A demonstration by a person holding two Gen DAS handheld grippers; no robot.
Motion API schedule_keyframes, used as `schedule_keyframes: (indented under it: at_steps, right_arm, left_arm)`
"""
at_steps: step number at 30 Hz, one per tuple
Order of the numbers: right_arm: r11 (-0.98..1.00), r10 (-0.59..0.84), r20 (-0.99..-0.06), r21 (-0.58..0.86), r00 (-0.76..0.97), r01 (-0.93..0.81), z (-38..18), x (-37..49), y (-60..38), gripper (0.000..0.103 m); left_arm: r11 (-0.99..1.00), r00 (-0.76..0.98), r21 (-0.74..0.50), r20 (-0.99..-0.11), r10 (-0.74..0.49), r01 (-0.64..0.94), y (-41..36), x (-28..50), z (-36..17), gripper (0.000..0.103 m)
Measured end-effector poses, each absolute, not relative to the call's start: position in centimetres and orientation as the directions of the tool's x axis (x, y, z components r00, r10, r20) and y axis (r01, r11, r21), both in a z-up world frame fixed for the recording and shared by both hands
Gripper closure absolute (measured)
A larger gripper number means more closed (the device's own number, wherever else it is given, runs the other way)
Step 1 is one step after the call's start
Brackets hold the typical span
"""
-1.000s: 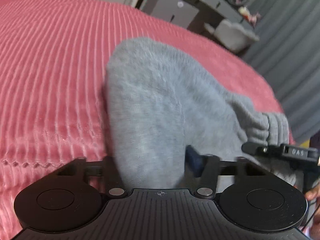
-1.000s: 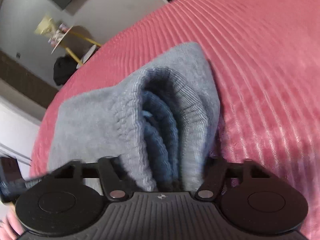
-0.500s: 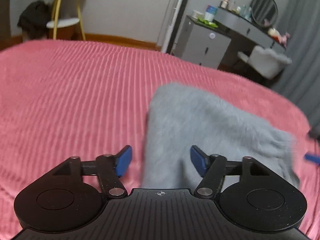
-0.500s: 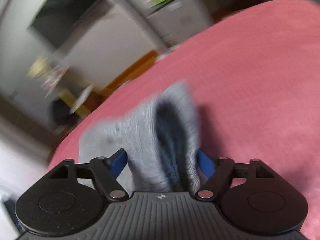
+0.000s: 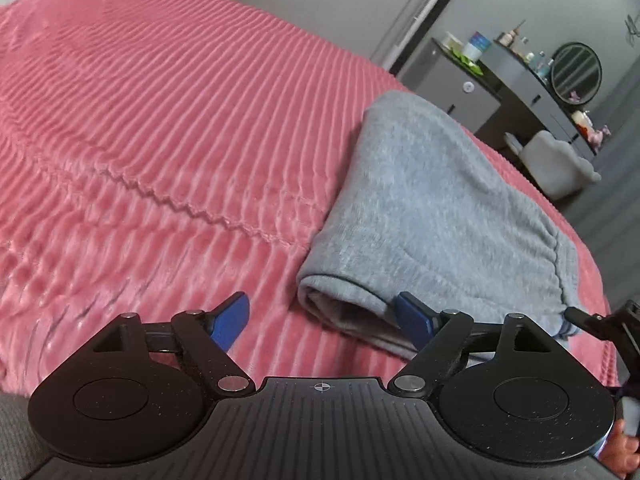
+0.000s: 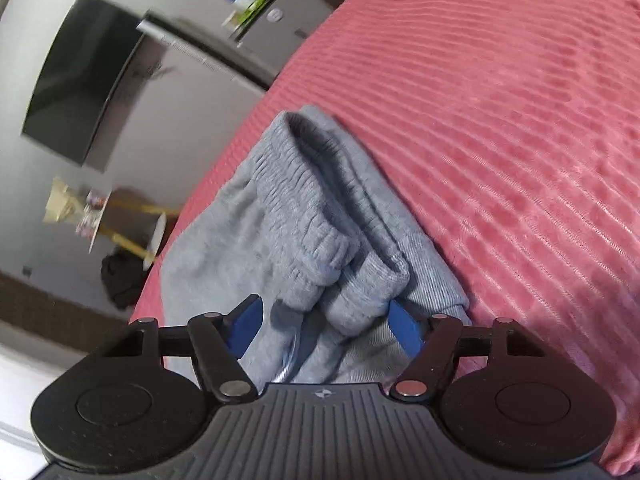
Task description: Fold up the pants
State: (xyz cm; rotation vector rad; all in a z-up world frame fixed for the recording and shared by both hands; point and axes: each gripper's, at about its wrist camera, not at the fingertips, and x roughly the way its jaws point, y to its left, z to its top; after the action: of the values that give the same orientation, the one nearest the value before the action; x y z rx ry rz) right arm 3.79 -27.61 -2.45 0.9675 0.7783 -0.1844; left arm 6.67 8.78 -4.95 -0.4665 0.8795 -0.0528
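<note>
In the left wrist view, our left gripper (image 5: 322,322) has its jaws opening and grips nothing; the folded grey pants (image 5: 436,216) lie on the pink bedspread (image 5: 160,120), their near folded edge just inside the right-hand pad. In the right wrist view, our right gripper (image 6: 326,330) is closing, the bunched waistband end (image 6: 320,240) between its pads but unpinched. If a pad snags cloth, we could pull the bundle open.
</note>
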Motion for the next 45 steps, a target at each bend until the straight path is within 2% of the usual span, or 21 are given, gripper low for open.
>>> schedule_keyframes:
  at_steps: [1, 5, 10, 13, 14, 17, 21, 22, 24, 27, 28, 31, 32, 34, 36, 37, 41, 45]
  right_arm:
    - [0.567, 0.167, -0.677, 0.660, 0.717, 0.492, -2.5, 4.1, -27.2, 0.039]
    - [0.545, 0.157, -0.658, 0.680, 0.736, 0.491, -4.2, 4.2, -26.2, 0.030]
    - [0.434, 0.180, -0.629, 0.741, 0.756, 0.513, -6.0, 3.7, -26.1, 0.027]
    - [0.486, 0.156, -0.662, 0.697, 0.733, 0.527, -5.5, 4.8, -25.4, 0.057]
    - [0.518, 0.143, -0.663, 0.683, 0.734, 0.515, -5.0, 4.8, -25.0, 0.062]
    - [0.583, 0.130, -0.605, 0.687, 0.786, 0.433, -2.8, 3.4, -24.5, 0.068]
    - [0.568, 0.123, -0.521, 0.735, 0.845, 0.370, -2.1, 0.8, -24.8, 0.068]
    - [0.574, 0.110, -0.540, 0.720, 0.834, 0.390, -2.9, 0.7, -25.1, 0.067]
    - [0.642, 0.070, -0.654, 0.608, 0.754, 0.467, -5.1, 1.5, -25.5, 0.065]
    - [0.636, 0.102, -0.634, 0.634, 0.767, 0.440, -5.5, 1.0, -25.9, 0.061]
    - [0.633, 0.107, -0.635, 0.637, 0.765, 0.440, -5.1, 0.8, -25.9, 0.055]
    - [0.626, 0.111, -0.653, 0.631, 0.749, 0.458, -4.0, 0.1, -26.3, 0.051]
    - [0.616, 0.110, -0.660, 0.632, 0.743, 0.470, -3.9, -0.3, -26.5, 0.043]
    - [0.606, 0.093, -0.664, 0.629, 0.742, 0.487, -4.4, -1.4, -26.4, 0.035]
    - [0.585, 0.103, -0.656, 0.648, 0.748, 0.488, -5.1, -2.3, -26.3, 0.032]
    - [0.560, 0.119, -0.662, 0.660, 0.740, 0.501, -5.7, -2.2, -26.5, 0.027]
    - [0.506, 0.159, -0.644, 0.704, 0.749, 0.498, -6.8, -1.8, -27.1, 0.024]
    - [0.531, 0.138, -0.652, 0.684, 0.746, 0.500, -7.0, -1.4, -26.8, 0.024]
  left_arm:
    - [0.903, 0.650, -0.406, -0.726, -0.225, -0.141, 9.0, 6.4, -5.3, 0.016]
    - [0.902, 0.667, -0.412, -0.710, -0.227, -0.132, 8.3, 6.8, -5.7, 0.014]
    - [0.894, 0.678, -0.430, -0.695, -0.240, -0.124, 8.4, 6.8, -5.8, 0.013]
    - [0.895, 0.688, -0.428, -0.687, -0.231, -0.127, 9.0, 6.3, -5.9, 0.012]
    - [0.893, 0.693, -0.432, -0.682, -0.234, -0.124, 9.0, 6.2, -5.8, 0.014]
    - [0.881, 0.734, -0.453, -0.642, -0.220, -0.132, 9.7, 5.5, -5.3, 0.015]
    - [0.869, 0.745, -0.463, -0.640, -0.190, -0.176, 10.1, 5.5, -5.4, 0.014]
    - [0.872, 0.738, -0.457, -0.648, -0.190, -0.177, 10.0, 5.7, -5.6, 0.013]
    - [0.882, 0.730, -0.444, -0.654, -0.196, -0.160, 9.5, 5.7, -5.7, 0.012]
    - [0.902, 0.744, -0.405, -0.648, -0.166, -0.151, 9.0, 5.5, -5.4, 0.013]
    - [0.900, 0.741, -0.409, -0.650, -0.169, -0.153, 8.9, 5.5, -5.4, 0.013]
    - [0.901, 0.739, -0.402, -0.654, -0.160, -0.161, 8.8, 5.6, -5.4, 0.011]
    - [0.903, 0.740, -0.399, -0.654, -0.158, -0.161, 8.7, 5.6, -5.3, 0.011]
    - [0.905, 0.741, -0.394, -0.654, -0.154, -0.160, 8.6, 5.6, -5.3, 0.011]
    - [0.907, 0.740, -0.388, -0.656, -0.149, -0.161, 8.6, 5.6, -5.4, 0.010]
    - [0.908, 0.740, -0.386, -0.656, -0.146, -0.163, 8.5, 5.6, -5.4, 0.010]
    - [0.913, 0.741, -0.374, -0.657, -0.135, -0.165, 8.4, 5.7, -5.5, 0.009]
    - [0.916, 0.740, -0.364, -0.660, -0.126, -0.168, 8.3, 5.7, -5.6, 0.007]
